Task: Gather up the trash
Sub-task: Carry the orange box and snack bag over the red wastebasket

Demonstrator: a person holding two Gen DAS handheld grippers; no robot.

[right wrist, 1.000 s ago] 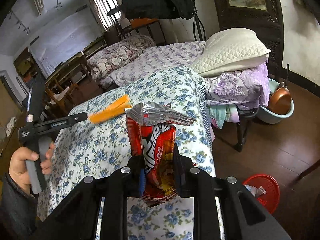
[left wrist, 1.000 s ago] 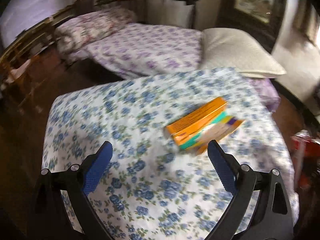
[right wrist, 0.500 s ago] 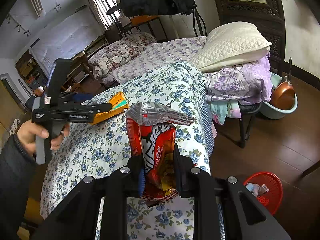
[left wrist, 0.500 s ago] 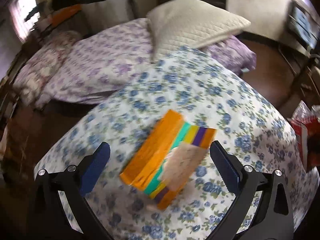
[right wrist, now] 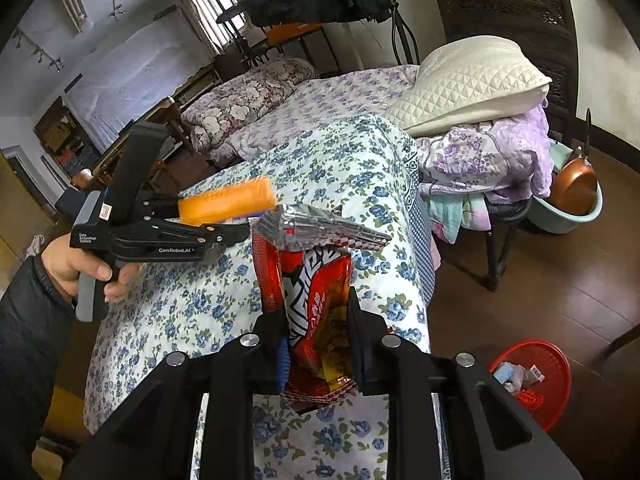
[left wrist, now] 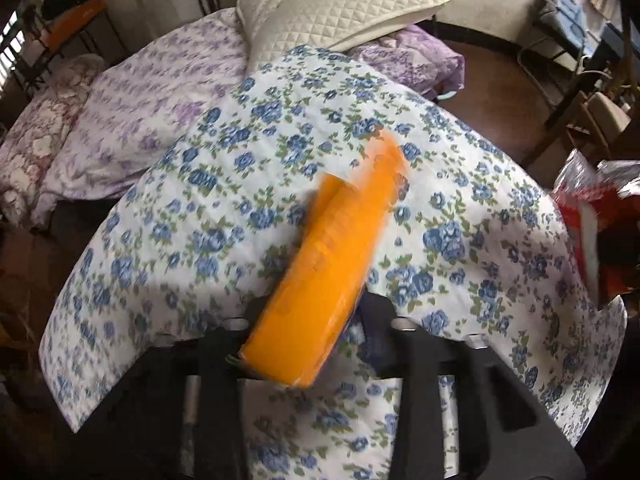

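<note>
The left tool (left wrist: 320, 332) is closed on an orange box (left wrist: 340, 256). Its jaws have just been closing, and the box is now pinched between them. In the left wrist view the box is seen end-on and blurred, projecting forward and upward from the jaws, above the floral cloth (left wrist: 224, 208). In the right wrist view the same box (right wrist: 226, 200) is seen extending from the left tool (right wrist: 224, 236), which is gripped by a hand (right wrist: 80, 264) in a dark sleeve. The box is lifted clear of the cloth in that view. Its shape is long and rectangular, with smooth, glossy orange faces.

The right tool (right wrist: 316, 340) is pressed together on a red snack bag (right wrist: 316, 288). The bag is held upright, with its lower part between the jaws and its crinkled silver top edge (right wrist: 320, 228) flared open above them. The material is thin, shiny foil film printed in red, white and yellow. A blue pad is visible on the inner face of the left-hand jaw.

The tabletop is covered by a quilted white cloth printed with blue flowers. Beyond it a bed (right wrist: 320, 96) with purple-flowered bedding is seen, and a white diamond-quilted pillow (right wrist: 472, 80) is laid on folded purple fabric. On the dark wooden floor, to the right of the tabletop, a round red plastic mesh basket (right wrist: 556, 372) is placed, holding small pieces of waste.
</note>
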